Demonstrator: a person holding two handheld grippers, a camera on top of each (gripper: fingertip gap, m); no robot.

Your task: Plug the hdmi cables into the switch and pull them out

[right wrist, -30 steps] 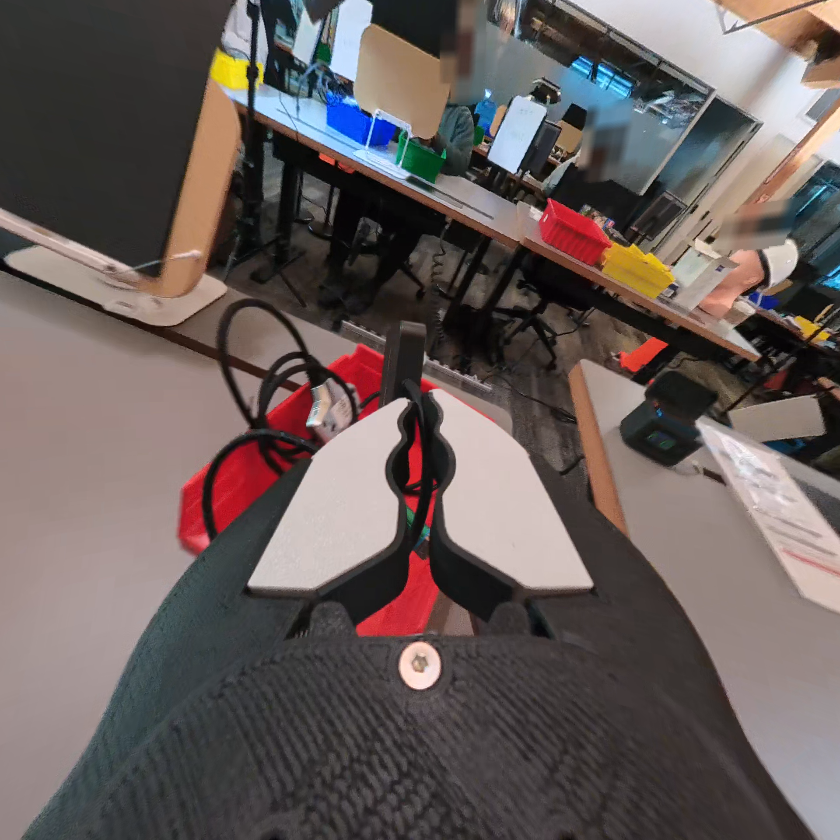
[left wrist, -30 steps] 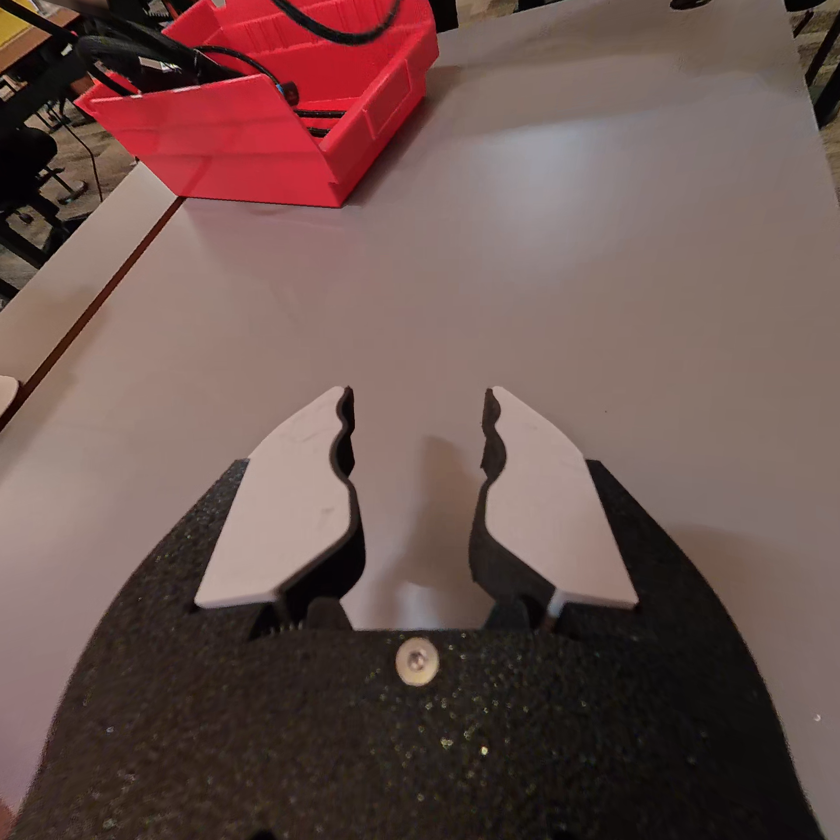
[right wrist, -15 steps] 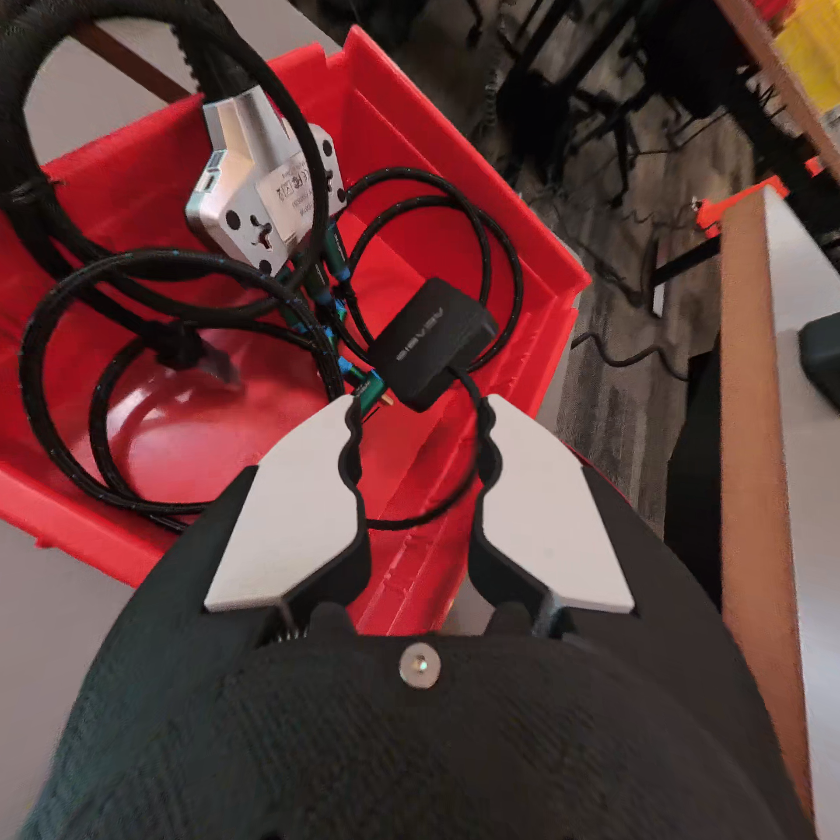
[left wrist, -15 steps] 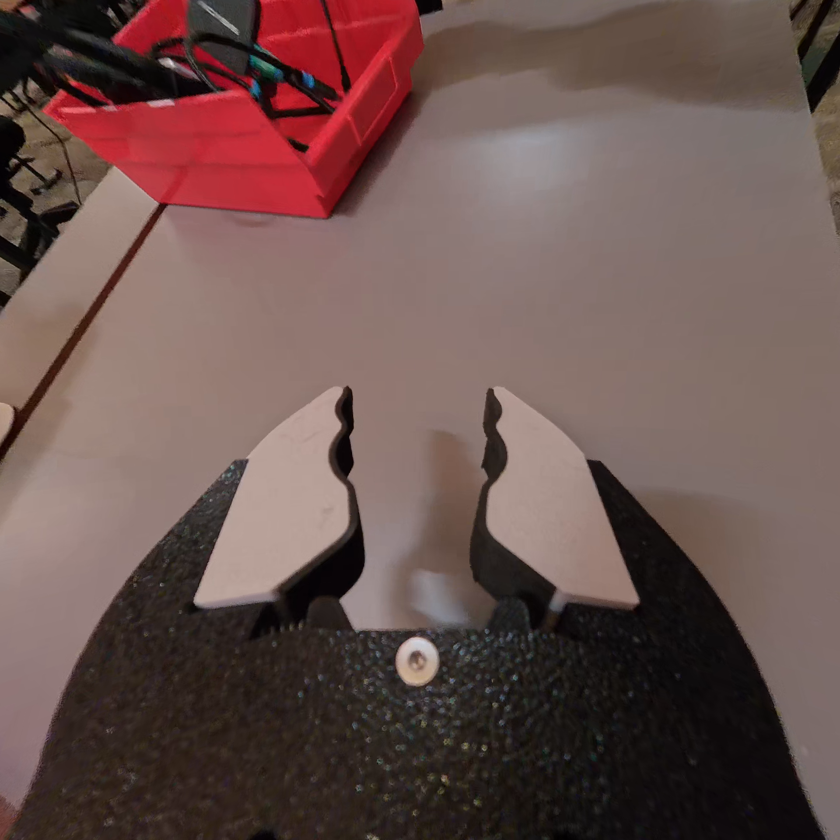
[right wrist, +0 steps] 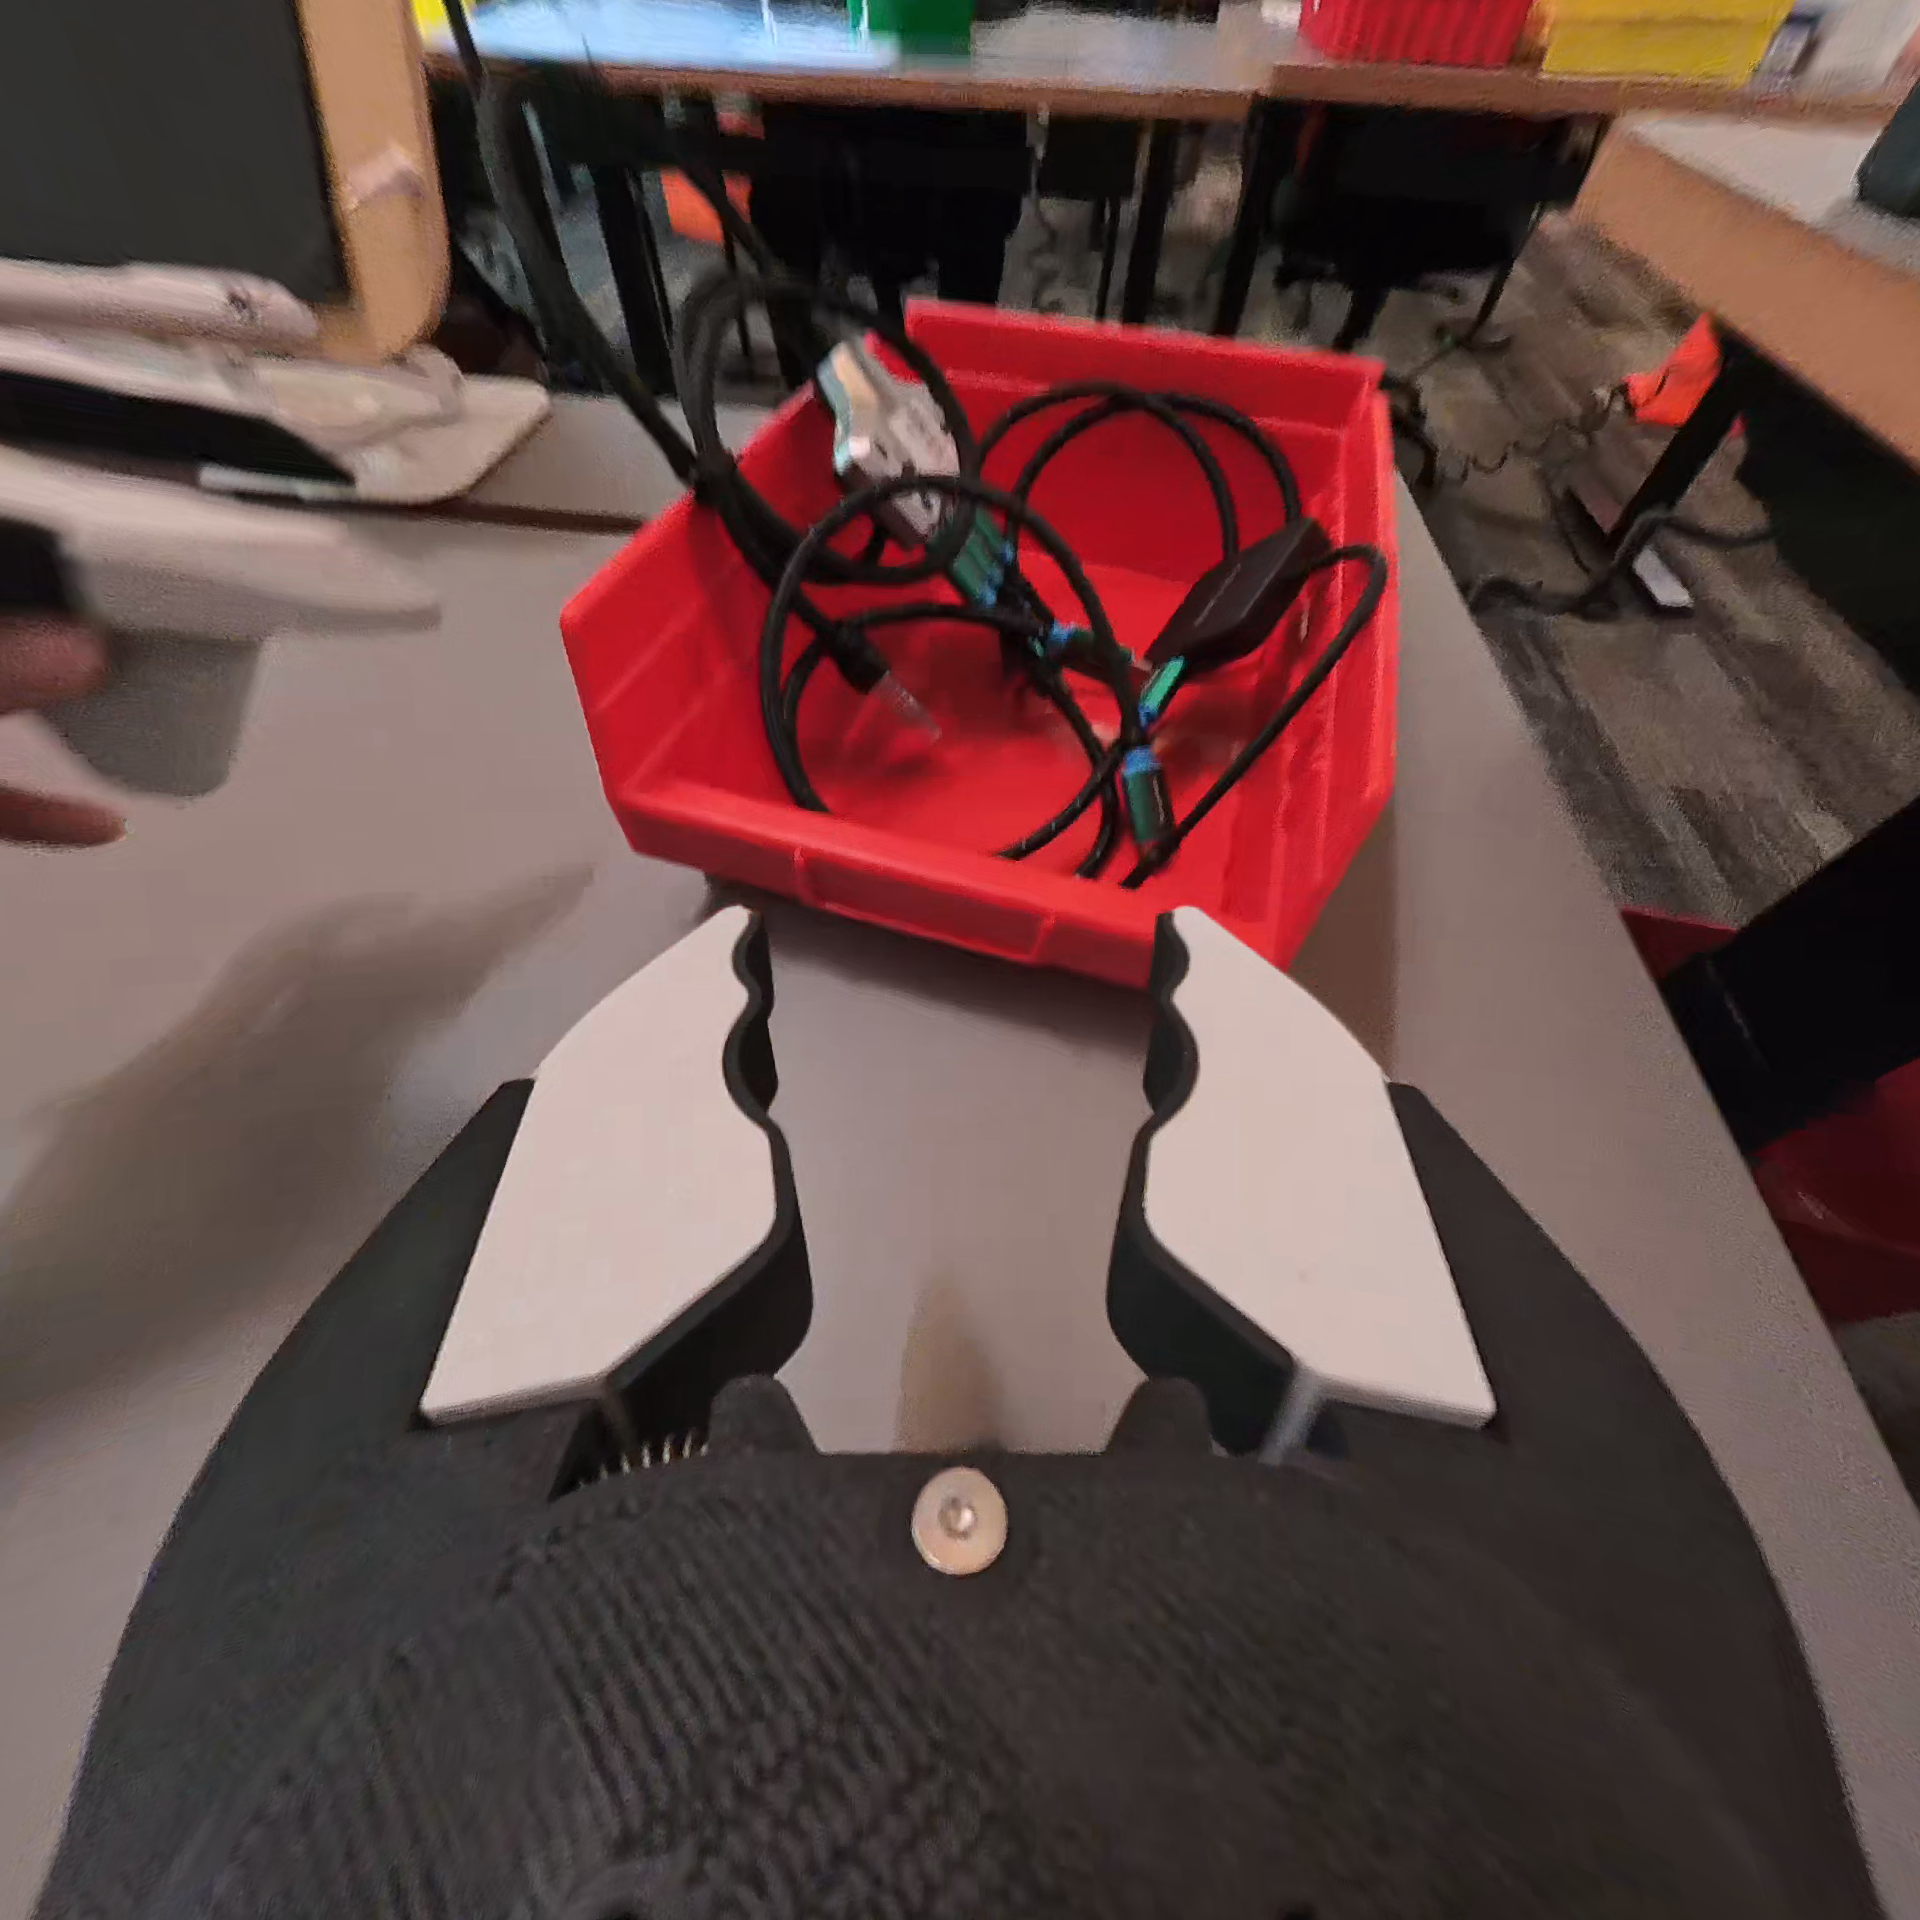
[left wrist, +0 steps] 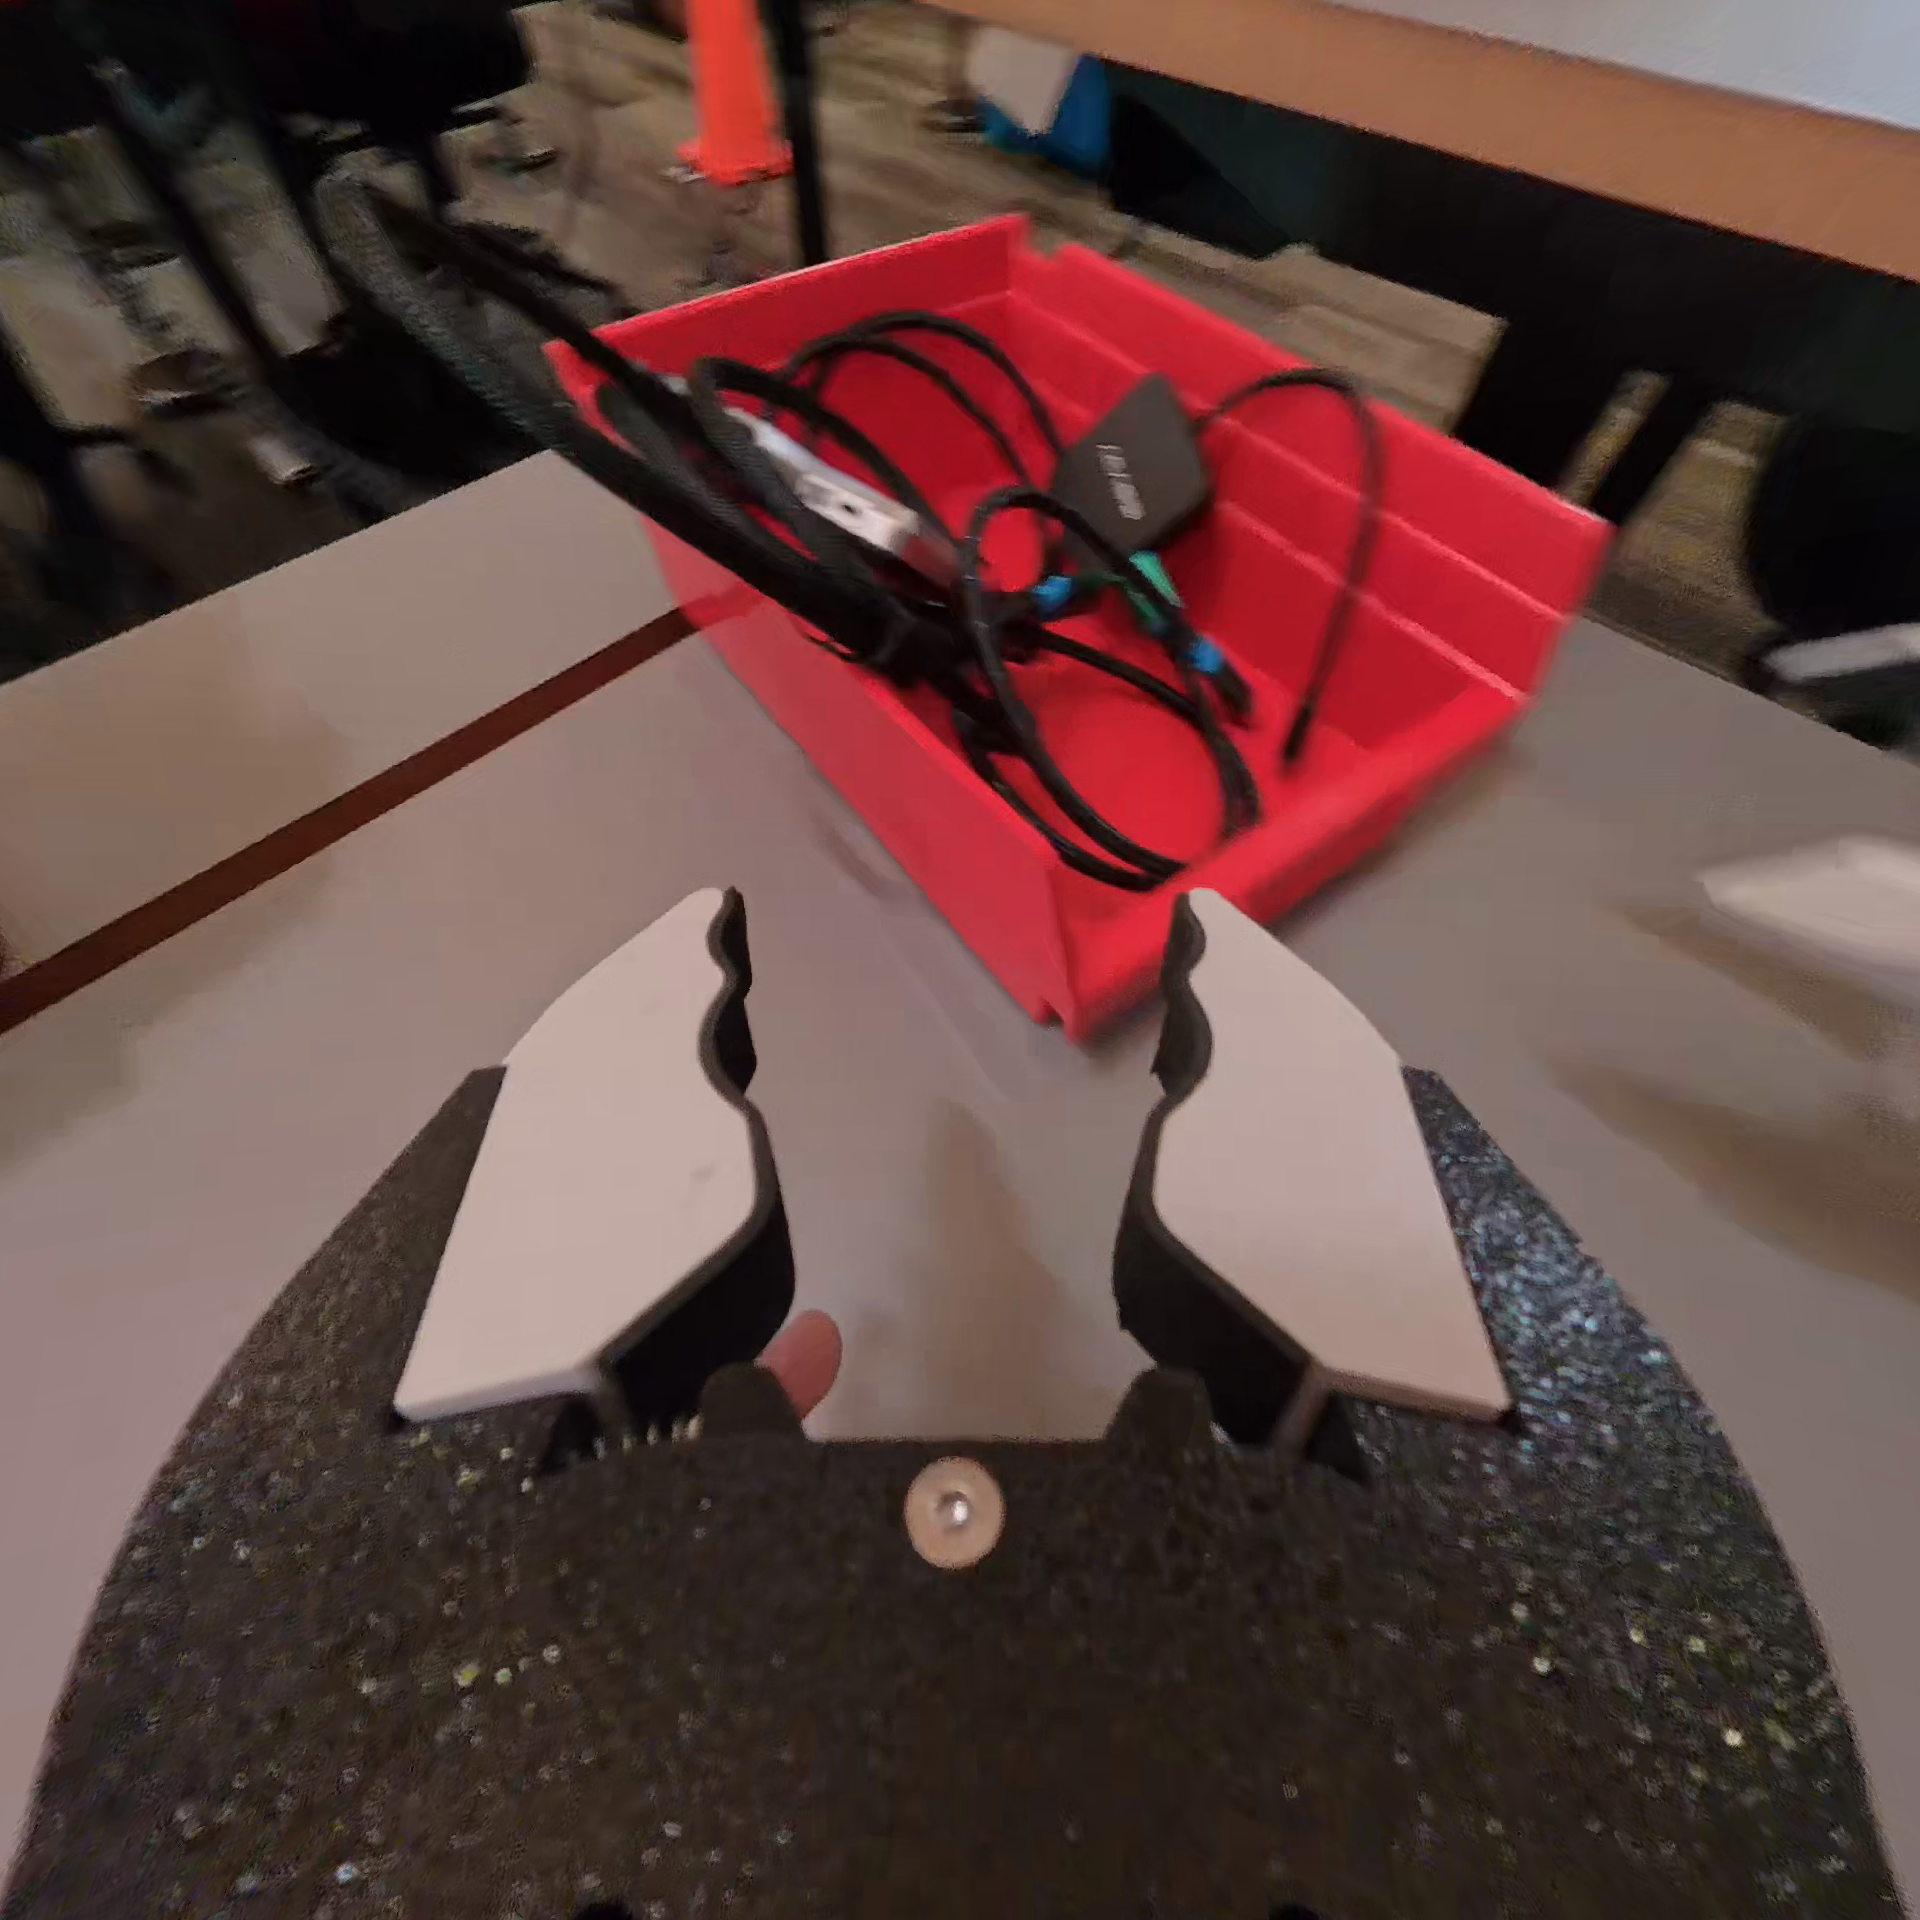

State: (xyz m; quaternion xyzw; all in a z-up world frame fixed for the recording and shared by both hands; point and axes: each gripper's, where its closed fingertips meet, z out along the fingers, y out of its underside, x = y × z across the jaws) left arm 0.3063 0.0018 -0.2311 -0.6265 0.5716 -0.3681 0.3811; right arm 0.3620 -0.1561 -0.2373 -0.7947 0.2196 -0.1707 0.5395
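My right claw (right wrist: 961,935) is spread wide and empty now, hanging over bare grey table (right wrist: 416,935); half a second ago it was down inside the red bin (right wrist: 935,894) with a black cord running between its fingers, and a second ago it was pinched shut on that cord. The bin now sits at twelve o'clock just beyond my fingertips, and everything lies in it: the black switch (right wrist: 1236,603) toward two o'clock, the silver adapter (right wrist: 883,436) at eleven, and the tangled hdmi cables (right wrist: 1039,665) with green and blue collars between them (no plug looks seated in the switch, though blur makes it hard to tell). My left claw (left wrist: 961,925) is spread as wide as before and holds nothing, but its outlook has swung: the bin (left wrist: 987,914), earlier far off at eleven o'clock, is now close at one o'clock, with the switch (left wrist: 1132,468) resting near the back wall. In the right wrist view my left claw (right wrist: 208,582) shows blurred at nine o'clock.
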